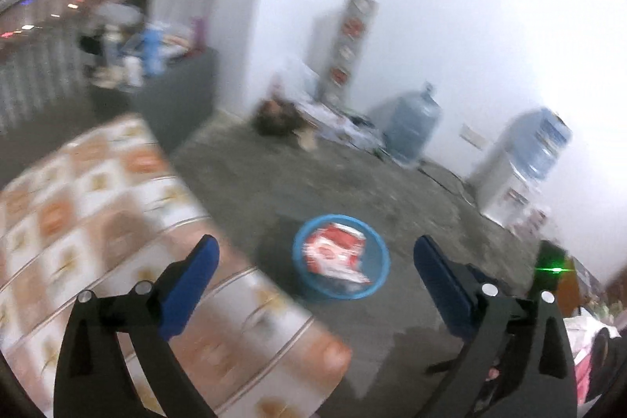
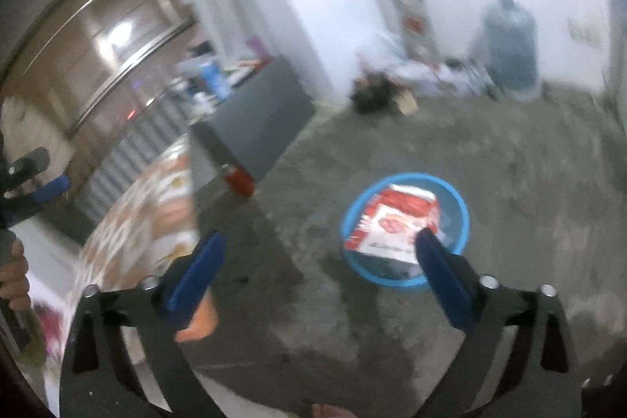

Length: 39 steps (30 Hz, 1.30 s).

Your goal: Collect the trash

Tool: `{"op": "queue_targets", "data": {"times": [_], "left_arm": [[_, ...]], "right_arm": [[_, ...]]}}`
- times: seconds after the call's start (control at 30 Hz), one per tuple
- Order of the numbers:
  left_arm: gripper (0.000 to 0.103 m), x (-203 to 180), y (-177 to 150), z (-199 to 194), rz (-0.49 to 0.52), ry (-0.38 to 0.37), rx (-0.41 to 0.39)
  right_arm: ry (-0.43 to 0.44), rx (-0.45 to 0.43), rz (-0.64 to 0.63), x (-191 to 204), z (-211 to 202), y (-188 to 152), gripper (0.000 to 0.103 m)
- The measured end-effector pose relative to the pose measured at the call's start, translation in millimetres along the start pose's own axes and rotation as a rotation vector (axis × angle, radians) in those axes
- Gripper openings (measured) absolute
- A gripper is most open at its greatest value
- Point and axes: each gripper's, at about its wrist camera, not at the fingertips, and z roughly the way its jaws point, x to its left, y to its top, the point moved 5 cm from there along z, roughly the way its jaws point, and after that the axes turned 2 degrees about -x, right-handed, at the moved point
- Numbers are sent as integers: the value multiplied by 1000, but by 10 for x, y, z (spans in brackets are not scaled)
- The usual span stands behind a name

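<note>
On grey concrete floor [image 1: 392, 183], blue basin [image 1: 301, 241]

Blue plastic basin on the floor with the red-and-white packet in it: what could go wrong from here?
1. The red-and-white packet leans against the blue plastic basin rim and might slip out.
2. Both views are blurred, so aiming is uncertain.
3. The patterned tablecloth edge lies close to the left gripper and could snag.
</note>
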Motion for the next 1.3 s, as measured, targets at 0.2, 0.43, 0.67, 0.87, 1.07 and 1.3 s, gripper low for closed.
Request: {"op": "queue_targets", "data": {"times": [0.2,0.43,0.67,0.87,1.07,1.3], "left_arm": [[98,610,-615,-1043,-179,239,-78],[97,1045,-1305,-1627,-287,581,-106],[98,1152,-1849,-1789,-313,755,-88],[98,1213,-2228,-1767,-469,790,-15],[97,1304,-2373,-1730,-490,850,37],[97,1412,-2418,-1694,-508,863,69]], "right_arm": [[80,-31,-170,962,-381,-279,95],[15,-46,-363,1698,-555,-562,95],[-57,46,-527,2017,-445,-887,95],[-107,147,-596,2007,-324,-1133,95],[-151,180,-587,1898,-292,-1222,95],[-201,201,-545,1788,-259,-1251,95]]}}
